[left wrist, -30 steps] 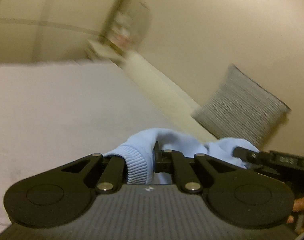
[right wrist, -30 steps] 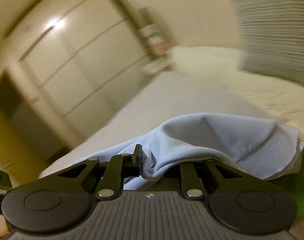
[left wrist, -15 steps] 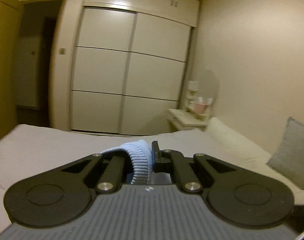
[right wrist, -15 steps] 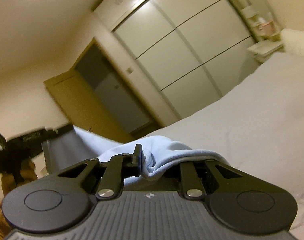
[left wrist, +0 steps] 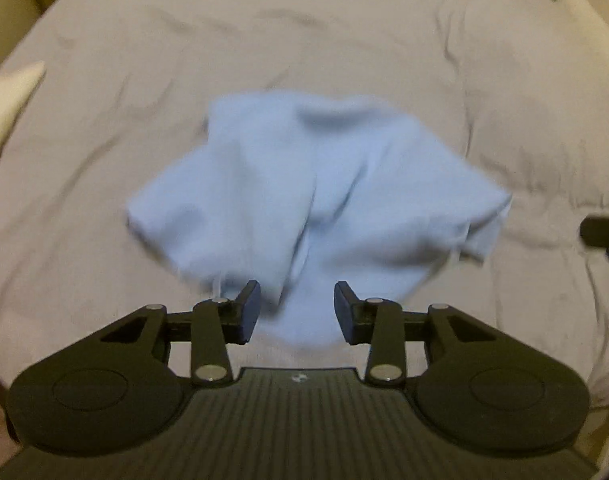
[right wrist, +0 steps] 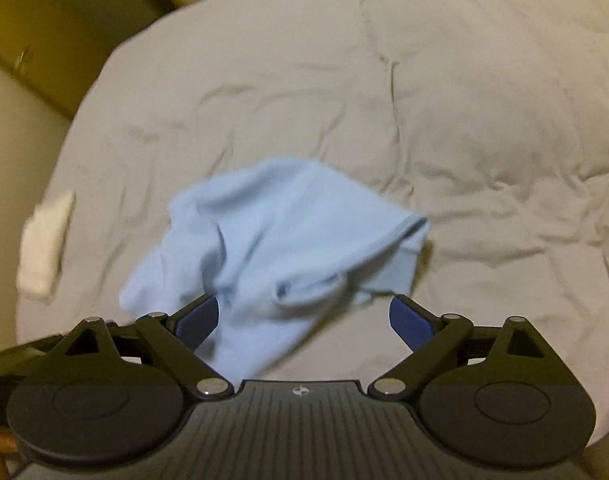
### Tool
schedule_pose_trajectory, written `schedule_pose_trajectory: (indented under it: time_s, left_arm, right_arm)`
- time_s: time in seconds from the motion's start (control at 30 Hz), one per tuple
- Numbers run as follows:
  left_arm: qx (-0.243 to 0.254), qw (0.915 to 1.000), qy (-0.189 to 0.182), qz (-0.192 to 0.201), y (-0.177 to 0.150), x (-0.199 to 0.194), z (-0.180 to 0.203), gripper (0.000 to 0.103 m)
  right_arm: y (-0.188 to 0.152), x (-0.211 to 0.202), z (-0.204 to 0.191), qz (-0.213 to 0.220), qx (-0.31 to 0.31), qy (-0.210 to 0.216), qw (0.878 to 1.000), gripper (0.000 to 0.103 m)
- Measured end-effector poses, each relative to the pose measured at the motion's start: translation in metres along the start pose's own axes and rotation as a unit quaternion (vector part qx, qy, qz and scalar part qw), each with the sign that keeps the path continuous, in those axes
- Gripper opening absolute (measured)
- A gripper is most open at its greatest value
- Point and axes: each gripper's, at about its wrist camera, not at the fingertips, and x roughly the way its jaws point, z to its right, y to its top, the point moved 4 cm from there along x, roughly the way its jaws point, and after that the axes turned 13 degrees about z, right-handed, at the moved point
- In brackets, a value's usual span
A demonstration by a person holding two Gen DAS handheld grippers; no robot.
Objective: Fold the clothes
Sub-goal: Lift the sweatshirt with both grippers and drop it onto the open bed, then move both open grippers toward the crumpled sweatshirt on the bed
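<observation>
Blue garment [left wrist: 312,196] crumpled beyond left gripper [left wrist: 296,312], right gripper [right wrist: 304,320]; both jaws opening, unpinched.

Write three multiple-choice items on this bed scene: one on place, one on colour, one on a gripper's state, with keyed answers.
1. Where is the crumpled cloth garment?
A. in a drawer
B. over the wrinkled grey bedsheet
C. on a chair

2. What colour is the garment?
A. light blue
B. red
C. black

3. How does the right gripper stand?
A. clamped on a pillow
B. out of view
C. jaws apart, pressing nothing

Answers: B, the grey sheet surrounds it in both views; A, pale blue throughout; C, both blue pads stand clear of the fabric, jaws opening.
</observation>
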Motion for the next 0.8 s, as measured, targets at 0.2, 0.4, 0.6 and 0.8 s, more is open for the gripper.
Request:
schedule_pose_trajectory:
  time_s: [0.2, 0.4, 0.6, 0.8]
  left_arm:
    - [-0.005, 0.9995, 0.031, 0.003, -0.045, -0.029, -0.020, 0.036]
    - [-0.027, 0.9975, 0.056, 0.033, -0.068, -0.064, -0.033, 0.037]
    - [-0.027, 0.9962, 0.066, 0.049, -0.082, -0.095, -0.022, 0.041]
    - [-0.035, 0.9946, 0.070, 0.068, -0.108, -0.127, -0.006, 0.041]
  right_arm:
    - [-0.032, -0.013, -0.020, -0.002, -0.065, -0.004, 0.998, 0.097]
    - [-0.057, -0.023, -0.045, 0.018, -0.135, 0.018, 0.990, 0.097]
    - [-0.081, -0.045, -0.056, 0.035, -0.178, 0.027, 0.983, 0.097]
    - [-0.107, -0.073, -0.051, 0.044, -0.204, 0.027, 0.978, 0.097]
